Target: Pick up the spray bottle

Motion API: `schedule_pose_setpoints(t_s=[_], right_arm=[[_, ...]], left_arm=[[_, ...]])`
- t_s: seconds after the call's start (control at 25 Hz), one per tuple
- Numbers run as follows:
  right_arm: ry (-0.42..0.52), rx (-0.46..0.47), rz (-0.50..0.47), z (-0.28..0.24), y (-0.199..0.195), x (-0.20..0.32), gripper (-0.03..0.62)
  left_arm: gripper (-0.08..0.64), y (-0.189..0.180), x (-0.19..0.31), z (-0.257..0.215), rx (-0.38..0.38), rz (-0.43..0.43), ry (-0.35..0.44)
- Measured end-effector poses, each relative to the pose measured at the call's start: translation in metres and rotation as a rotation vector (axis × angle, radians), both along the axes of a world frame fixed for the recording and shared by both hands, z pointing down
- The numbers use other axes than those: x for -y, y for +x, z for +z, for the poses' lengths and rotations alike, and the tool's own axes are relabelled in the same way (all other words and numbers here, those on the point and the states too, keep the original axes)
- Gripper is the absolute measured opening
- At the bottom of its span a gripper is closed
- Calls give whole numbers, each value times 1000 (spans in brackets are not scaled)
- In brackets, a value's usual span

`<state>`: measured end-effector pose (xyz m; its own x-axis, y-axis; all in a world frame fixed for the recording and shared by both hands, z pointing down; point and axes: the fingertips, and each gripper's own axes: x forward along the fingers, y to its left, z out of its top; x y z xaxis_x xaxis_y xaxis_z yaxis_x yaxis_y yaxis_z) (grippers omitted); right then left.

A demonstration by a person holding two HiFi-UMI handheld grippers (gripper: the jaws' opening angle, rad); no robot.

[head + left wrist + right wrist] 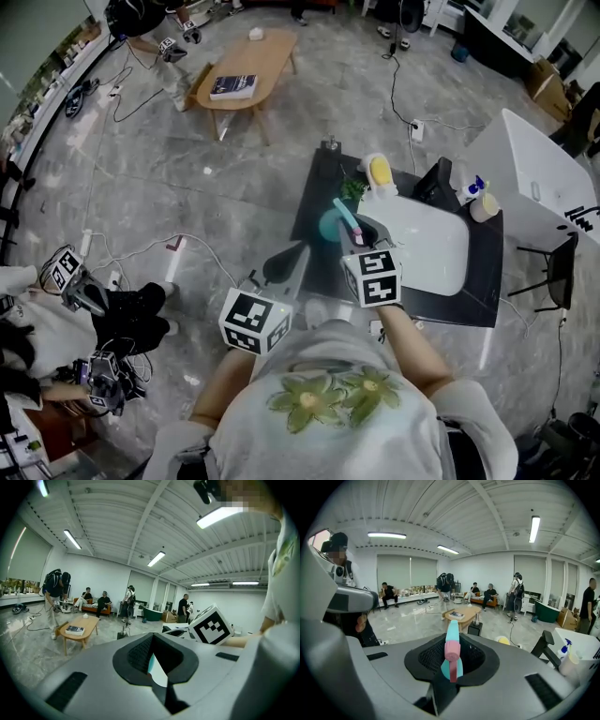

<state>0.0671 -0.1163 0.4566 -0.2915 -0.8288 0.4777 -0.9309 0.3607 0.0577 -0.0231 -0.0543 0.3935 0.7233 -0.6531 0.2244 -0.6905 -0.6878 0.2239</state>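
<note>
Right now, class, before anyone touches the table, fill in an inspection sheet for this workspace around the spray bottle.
Surface: black rectangular table carrying a white tray.
Job's things: teal spray bottle with pink trigger, held in the right gripper.
Clutter: yellow rounded object, green item, small bottles.
Grippers: right gripper shut on the bottle; left gripper open, empty.
Cables: black cables across the floor.
Surroundings: wooden coffee table, people.

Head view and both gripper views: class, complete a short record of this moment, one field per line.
held object: teal plastic spray bottle with pink trigger
holder: right gripper, jaws closed on it
left gripper: jaws apart, empty
nearby: white basin on dark table
</note>
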Motion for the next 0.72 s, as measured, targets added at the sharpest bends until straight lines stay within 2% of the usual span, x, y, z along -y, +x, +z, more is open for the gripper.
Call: schedule_pose_setpoints(t_s=[0.72], right_arm=[[170, -12, -17, -75, -5, -60, 75]], left_arm=[[9, 8, -47, -5, -30, 28, -2]])
